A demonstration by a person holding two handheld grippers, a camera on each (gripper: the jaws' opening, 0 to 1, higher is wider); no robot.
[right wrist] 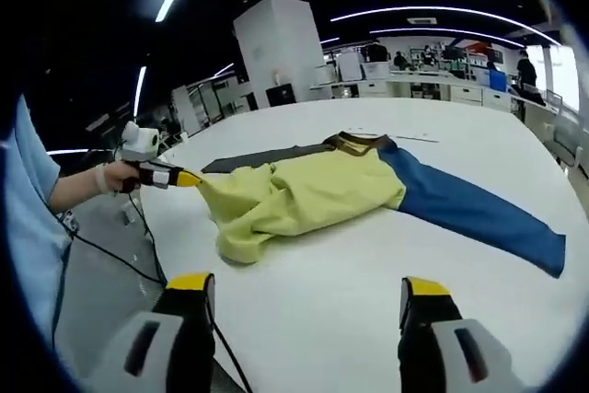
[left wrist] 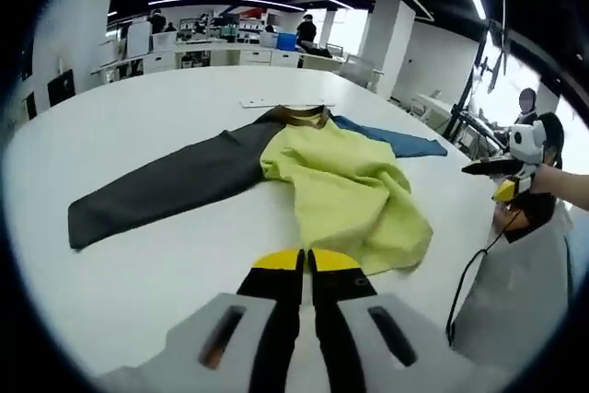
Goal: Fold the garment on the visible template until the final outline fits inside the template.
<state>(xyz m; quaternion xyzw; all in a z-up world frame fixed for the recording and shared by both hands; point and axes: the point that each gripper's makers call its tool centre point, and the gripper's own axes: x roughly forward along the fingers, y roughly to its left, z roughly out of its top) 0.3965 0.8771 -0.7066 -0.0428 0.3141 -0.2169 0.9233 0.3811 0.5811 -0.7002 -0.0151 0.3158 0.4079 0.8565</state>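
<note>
Black, yellow-tipped jaws of the left gripper (left wrist: 306, 262) rise from the bottom of the left gripper view, pressed together with only a thin seam between them and nothing seen between the tips; they sit just short of the near hem of the garment (left wrist: 340, 192). That garment lies on the white table (left wrist: 166, 108): a yellow-green body, rumpled and bunched, with a dark grey sleeve (left wrist: 166, 189) stretched flat toward the left of this view and a blue sleeve (left wrist: 398, 141) reaching away to the right. A brown collar (left wrist: 300, 116) marks its far end, and a thin pale strip (left wrist: 282, 103) lies on the table just beyond the collar. At the right edge of this view the right gripper (left wrist: 504, 179) shows, held in a person's hand (left wrist: 543, 176) off the table's edge, with a black cable (left wrist: 467, 284) hanging below it.

From the right gripper view, the right gripper (right wrist: 313, 294) has its two yellow-tipped jaws set wide apart, with bare table between them and nothing held. Beyond them the garment (right wrist: 304, 192) lies across the table (right wrist: 386, 319), the blue sleeve (right wrist: 469, 207) flat and running to the right, the grey sleeve (right wrist: 262, 157) showing behind the yellow body. The left gripper (right wrist: 189, 178) comes in from the left, held in a hand (right wrist: 115, 177) with a light blue sleeve behind it; its yellow tip meets the lifted corner of the yellow cloth, which is drawn up toward it in a peak. Desks and people stand in the office behind.
</note>
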